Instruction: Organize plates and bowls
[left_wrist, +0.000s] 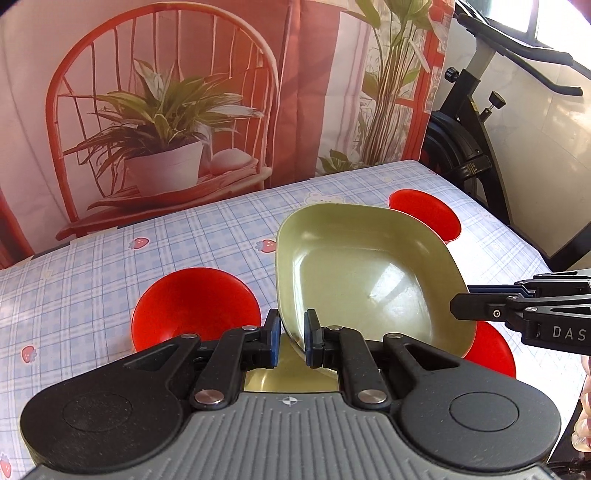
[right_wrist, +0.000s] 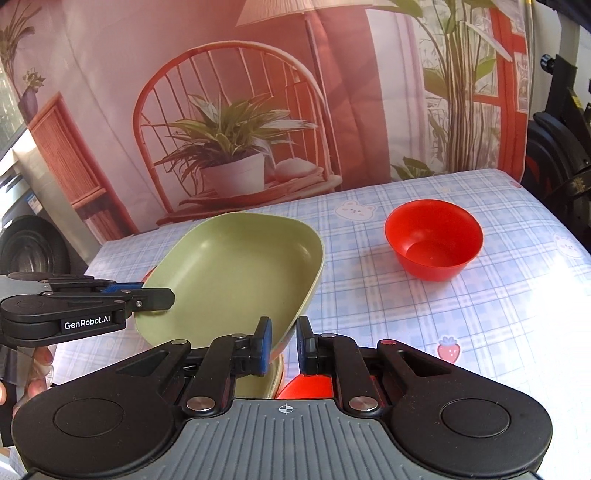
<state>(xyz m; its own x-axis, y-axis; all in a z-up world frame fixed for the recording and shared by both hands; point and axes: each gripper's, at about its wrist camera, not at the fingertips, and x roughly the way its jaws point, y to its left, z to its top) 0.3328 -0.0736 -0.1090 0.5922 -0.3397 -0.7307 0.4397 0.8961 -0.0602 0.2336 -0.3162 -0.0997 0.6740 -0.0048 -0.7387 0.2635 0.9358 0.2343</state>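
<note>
Green plate up in both tongs, sorting barely begun

Both the left gripper (left_wrist: 291, 341) and the right gripper (right_wrist: 283, 345) are clamped on opposite rims of the green plate (left_wrist: 362, 273), lifted and tilted above another green plate (right_wrist: 275, 373) lying flat on the checked tablecloth (right_wrist: 480, 332). Three red bowls (left_wrist: 195, 306) sit scattered, unstacked. The arms read "GenRobot.AI" and "DAS".

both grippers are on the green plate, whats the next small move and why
Probably lower the green plate straight down onto the second green plate that shows beneath it. Both the left gripper and the right gripper pinch opposite rims, and the plate hangs tilted above the table, so levelling it first would help it nest. The red bowl stands well clear to the right.
</note>
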